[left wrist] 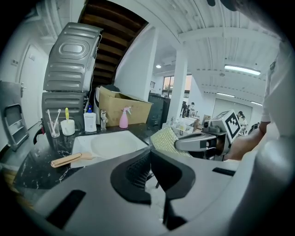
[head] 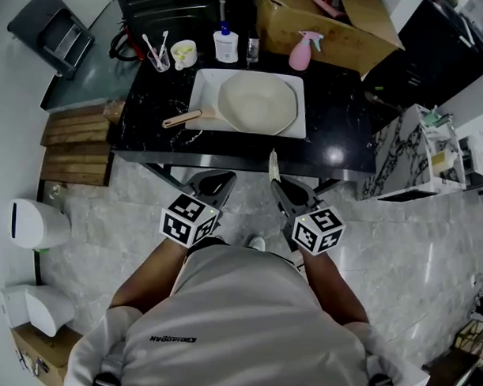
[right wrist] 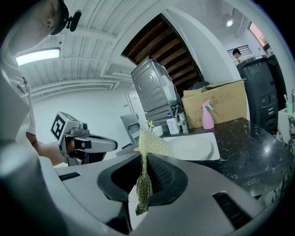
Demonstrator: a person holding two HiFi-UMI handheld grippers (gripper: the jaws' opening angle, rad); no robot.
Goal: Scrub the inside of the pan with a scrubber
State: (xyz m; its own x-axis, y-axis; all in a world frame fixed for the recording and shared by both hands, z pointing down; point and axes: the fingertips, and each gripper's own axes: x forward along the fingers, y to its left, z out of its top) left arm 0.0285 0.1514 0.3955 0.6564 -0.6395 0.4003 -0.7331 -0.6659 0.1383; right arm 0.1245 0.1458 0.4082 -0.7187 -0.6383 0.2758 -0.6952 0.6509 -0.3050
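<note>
A cream pan (head: 257,102) with a wooden handle (head: 182,118) lies in a white tray (head: 204,82) on the black counter (head: 331,128). Both grippers hang in front of the counter's near edge, below the tray. My right gripper (head: 280,186) is shut on a thin yellow-green mesh scrubber (head: 273,164), which stands upright between its pads (right wrist: 148,152). My left gripper (head: 213,182) is shut with nothing in it (left wrist: 150,154). The left gripper view shows the scrubber (left wrist: 165,140), the right gripper (left wrist: 203,142) and the pan (left wrist: 113,144) beyond.
Along the counter's back stand a glass with toothbrushes (head: 157,59), a small cup (head: 184,52), a soap bottle (head: 225,44), a pink spray bottle (head: 303,52) and a cardboard box (head: 342,25). Wooden pallets (head: 77,143) lie to the left, a marble-patterned shelf unit (head: 409,154) stands to the right.
</note>
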